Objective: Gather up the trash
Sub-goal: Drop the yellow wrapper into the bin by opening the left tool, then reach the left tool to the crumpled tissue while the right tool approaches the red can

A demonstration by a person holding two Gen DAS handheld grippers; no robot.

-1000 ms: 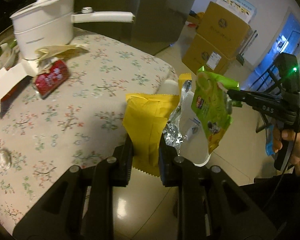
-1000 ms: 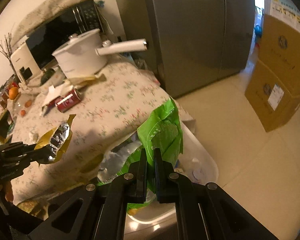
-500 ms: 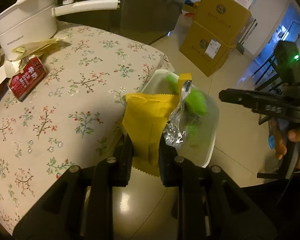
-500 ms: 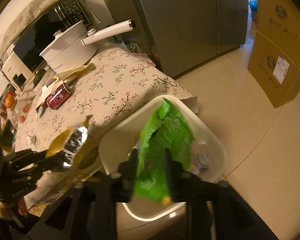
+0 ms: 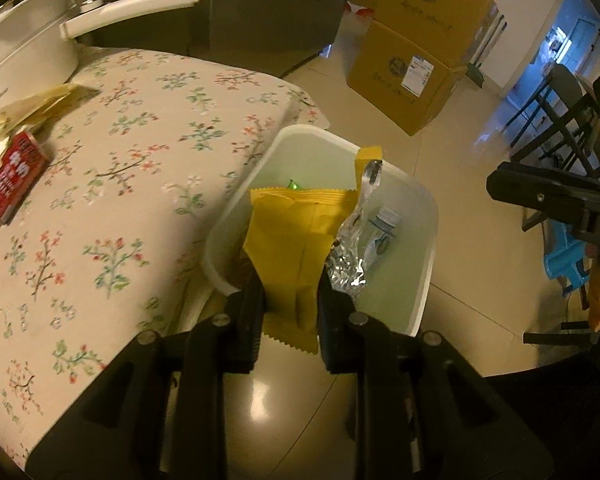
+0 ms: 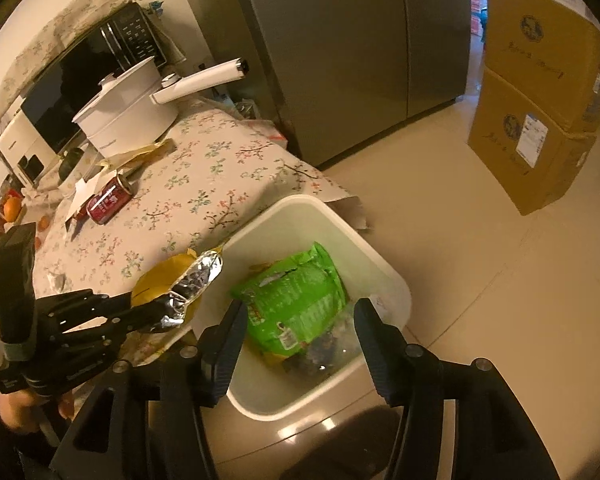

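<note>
- I'm holding the left gripper [image 5: 290, 300] clamped on a yellow snack wrapper [image 5: 296, 248], pads pressing its lower half; the torn foil lining [image 5: 350, 252] is sticking out to the right of it.
- The wrapper is hanging over the near-left rim of the white bin [image 5: 320, 133], not inside it; in the right wrist view it is showing at the bin's left edge [image 6: 180, 280], pinched at the tip of the left gripper [image 6: 156, 312].
- My right gripper [image 6: 298, 344] is standing wide with nothing between the fingers; the jaws have just been opening.
- The green snack bag [image 6: 296, 300] is lying inside the bin [image 6: 396, 280], on top of other trash, apart from the right fingers [image 6: 224, 352].
- A small clear plastic bottle [image 5: 382, 232] is also lying in the bin, partly behind the foil.
- The bin is sitting on the floor, tight against the corner of the floral-cloth table [image 6: 204, 184].
- Still on the table: a red can [image 6: 110, 199] on its side, crumpled paper beside it, and a white pot [image 6: 128, 120] with a long handle behind.
- Two stacked cardboard boxes [image 6: 536, 120] are standing on the floor past the bin, near a grey fridge [image 6: 340, 40].
</note>
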